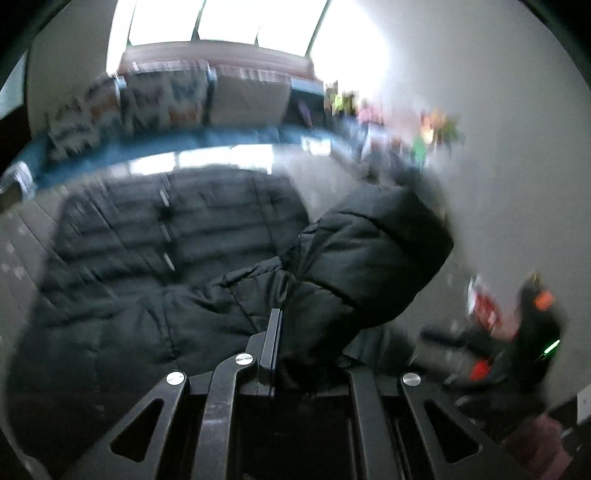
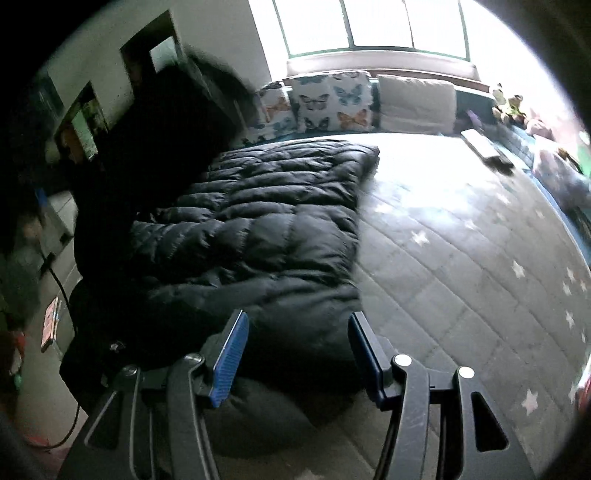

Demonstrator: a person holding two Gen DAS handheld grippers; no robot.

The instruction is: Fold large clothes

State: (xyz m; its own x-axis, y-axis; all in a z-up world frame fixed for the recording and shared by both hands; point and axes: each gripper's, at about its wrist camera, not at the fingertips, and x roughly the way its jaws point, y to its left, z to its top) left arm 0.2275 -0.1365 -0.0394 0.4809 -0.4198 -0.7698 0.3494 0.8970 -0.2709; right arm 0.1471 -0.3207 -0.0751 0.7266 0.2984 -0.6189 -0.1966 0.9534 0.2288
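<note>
Fingers, left: pressed together on black fabric — the left gripper (image 1: pixel 275 332) pinches a puffy sleeve-like part of the black quilted jacket (image 1: pixel 155 258), which bulges up and to the right of the closed tips.
Fingers, right: spread — the right gripper (image 2: pixel 297 343) hangs open over the near end of the jacket (image 2: pixel 258 229); its blue pads (image 2: pixel 231 354) stand apart with dark padding below the gap, and contact cannot be told.
Jacket position: spread on the grey star-print quilt (image 2: pixel 461 266), lying lengthwise away from the right wrist camera, toward the left side of the bed. Its far edge ends short of the pillows.
Jacket condition: puffed, horizontally quilted; one part lifted at the left of the right wrist view reads as a dark mass, details too dim to tell.
Bedding: butterfly-print pillows (image 2: pixel 332 101) and a plain cream pillow (image 2: pixel 415 103) lean against the ledge below the window (image 2: pixel 369 26).
Background, right side: small colourful objects line the bed edge, too blurred to identify.
Image quality: left wrist view heavily motion-blurred; right wrist view mostly sharp.
</note>
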